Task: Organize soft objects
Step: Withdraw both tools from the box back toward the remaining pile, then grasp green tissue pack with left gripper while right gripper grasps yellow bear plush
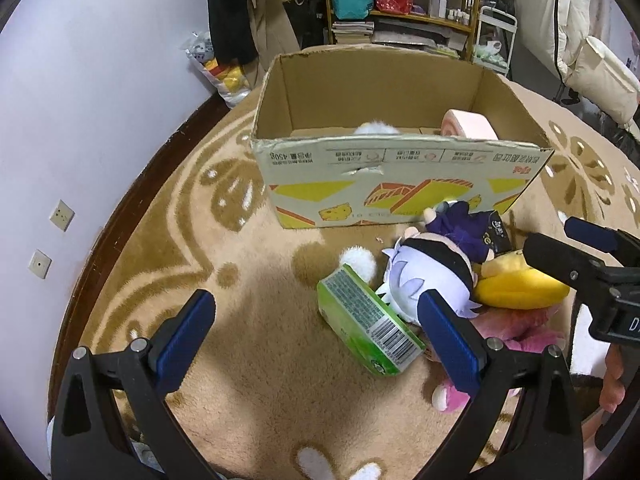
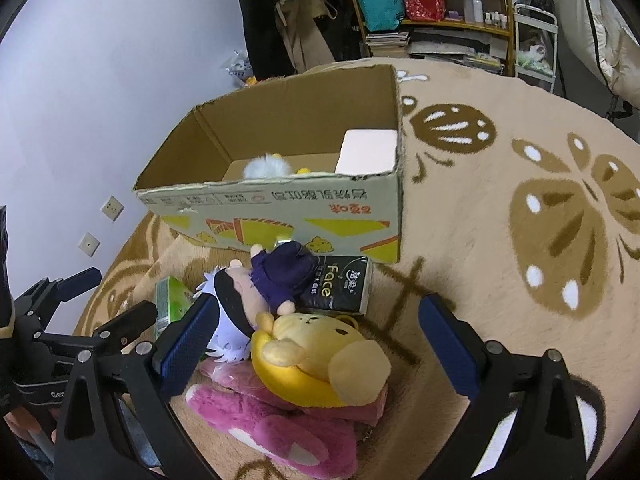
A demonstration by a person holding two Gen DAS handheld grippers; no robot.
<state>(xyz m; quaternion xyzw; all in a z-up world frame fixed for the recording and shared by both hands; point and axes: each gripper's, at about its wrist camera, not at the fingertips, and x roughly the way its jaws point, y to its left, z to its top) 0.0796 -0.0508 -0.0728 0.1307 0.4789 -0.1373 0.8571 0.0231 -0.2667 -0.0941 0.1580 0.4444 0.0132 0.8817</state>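
Left hand-held gripper [image 1: 316,334] spread wide, beside green tissue pack [image 1: 370,322], cardboard box [image 1: 400,184] beyond

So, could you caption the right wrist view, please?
Open right gripper above yellow plush and pink plush near cardboard box.

The near wall of the cardboard box [image 1: 400,184] hides most of the white fluffy item [image 1: 376,127] and the lower part of the pink block [image 1: 470,124] inside. The pink plush [image 2: 280,428] lies largely covered by the yellow plush [image 2: 320,364]. The black tissue pack [image 2: 340,288] is partly hidden by the doll [image 2: 256,292]. Print on the green pack [image 1: 368,320] is too small to read.
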